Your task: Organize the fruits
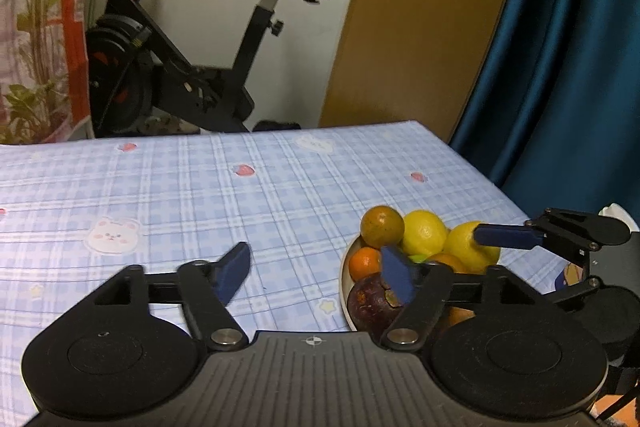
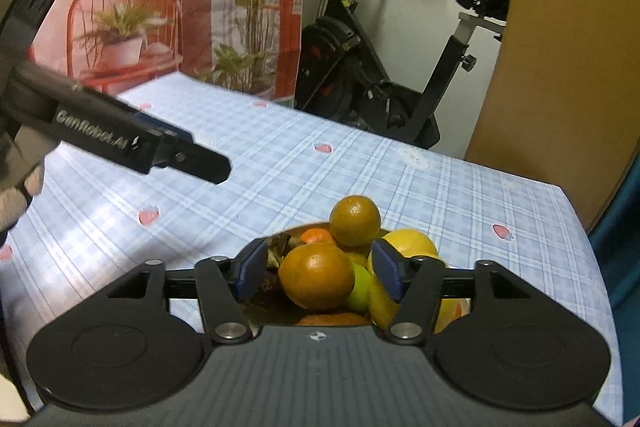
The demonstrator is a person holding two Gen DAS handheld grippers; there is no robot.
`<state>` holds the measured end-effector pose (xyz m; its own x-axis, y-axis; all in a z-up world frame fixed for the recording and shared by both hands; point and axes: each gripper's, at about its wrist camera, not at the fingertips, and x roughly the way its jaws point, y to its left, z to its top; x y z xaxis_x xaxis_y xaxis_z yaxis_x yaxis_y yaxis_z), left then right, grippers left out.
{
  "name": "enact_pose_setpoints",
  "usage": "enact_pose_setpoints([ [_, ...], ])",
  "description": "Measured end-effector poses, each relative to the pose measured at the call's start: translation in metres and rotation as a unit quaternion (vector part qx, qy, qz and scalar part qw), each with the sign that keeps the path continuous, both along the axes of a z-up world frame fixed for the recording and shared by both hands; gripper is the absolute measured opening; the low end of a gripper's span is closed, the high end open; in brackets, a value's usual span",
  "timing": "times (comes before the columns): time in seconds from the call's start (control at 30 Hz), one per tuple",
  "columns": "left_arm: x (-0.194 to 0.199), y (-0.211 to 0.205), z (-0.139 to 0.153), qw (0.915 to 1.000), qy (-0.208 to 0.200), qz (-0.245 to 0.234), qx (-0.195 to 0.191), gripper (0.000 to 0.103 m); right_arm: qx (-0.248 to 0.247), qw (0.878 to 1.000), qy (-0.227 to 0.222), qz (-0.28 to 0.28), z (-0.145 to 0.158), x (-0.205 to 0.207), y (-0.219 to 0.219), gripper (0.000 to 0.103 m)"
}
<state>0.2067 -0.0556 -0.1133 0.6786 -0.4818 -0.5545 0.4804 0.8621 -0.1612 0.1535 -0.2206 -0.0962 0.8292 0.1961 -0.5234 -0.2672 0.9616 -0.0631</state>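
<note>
Both tools hang over the blue-checked tabletop (image 1: 200, 195) with their blue pads apart. Left tool (image 1: 316, 277) stands wide open with nothing between its pads; only bare cloth shows in the gap, and its right-hand pad overlaps the dark purple mangosteen (image 1: 370, 301) in the picture, though contact cannot be told. In the right wrist view this same tool enters from 9 o'clock as a black arm (image 2: 120, 139) reaching over the cloth.

Right tool (image 2: 318, 271) is also parted, its pads either side of an orange (image 2: 316, 275) that sits on top of the heap. A sliver of space shows on the left pad's side; on the right the pad lies against a green fruit (image 2: 360, 287) and a lemon (image 2: 404, 247) in the picture, and whether anything is pressed cannot be told. From the left wrist view this tool comes in from 3 o'clock, one blue finger (image 1: 508, 235) lying across a lemon (image 1: 466, 247).

All the fruit is heaped in a pale bowl (image 1: 343, 279) near the tabletop's right edge: a brownish-green citrus (image 1: 382, 226) at the heap's 12 o'clock, a second lemon (image 1: 424, 233) just beside it, a small orange (image 1: 364, 263) at 9 o'clock, the mangosteen at 7 o'clock.

An exercise bike (image 1: 180, 67) stands beyond the tabletop's far edge.
</note>
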Motion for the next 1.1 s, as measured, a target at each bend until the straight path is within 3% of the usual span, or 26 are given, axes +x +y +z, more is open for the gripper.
enact_pose_setpoints([
  [0.1,-0.013,0.008,0.011,0.9997,-0.015,0.009,-0.014,0.093,0.035,0.999,-0.016,-0.016,0.009,-0.01,-0.007,0.081],
  [0.37,-0.052,0.029,0.041,0.9965,-0.05,0.064,-0.018,0.096,0.138,0.985,-0.059,-0.083,0.03,-0.044,-0.028,0.101],
  [0.5,-0.075,0.036,0.054,0.9945,-0.065,0.082,-0.008,0.096,0.17,0.977,-0.072,-0.102,0.038,-0.06,-0.03,0.103],
  [0.6,-0.089,0.044,0.061,0.9931,-0.068,0.095,-0.011,0.096,0.174,0.976,-0.057,-0.116,0.043,-0.067,-0.026,0.103],
  [0.77,-0.113,0.059,0.066,0.9901,-0.073,0.118,-0.02,0.096,0.169,0.977,-0.055,-0.119,0.051,-0.086,-0.014,0.103],
  [1.1,-0.132,0.062,0.08,0.9837,-0.095,0.153,0.007,0.096,0.139,0.982,-0.047,-0.115,0.063,-0.117,0.011,0.103],
])
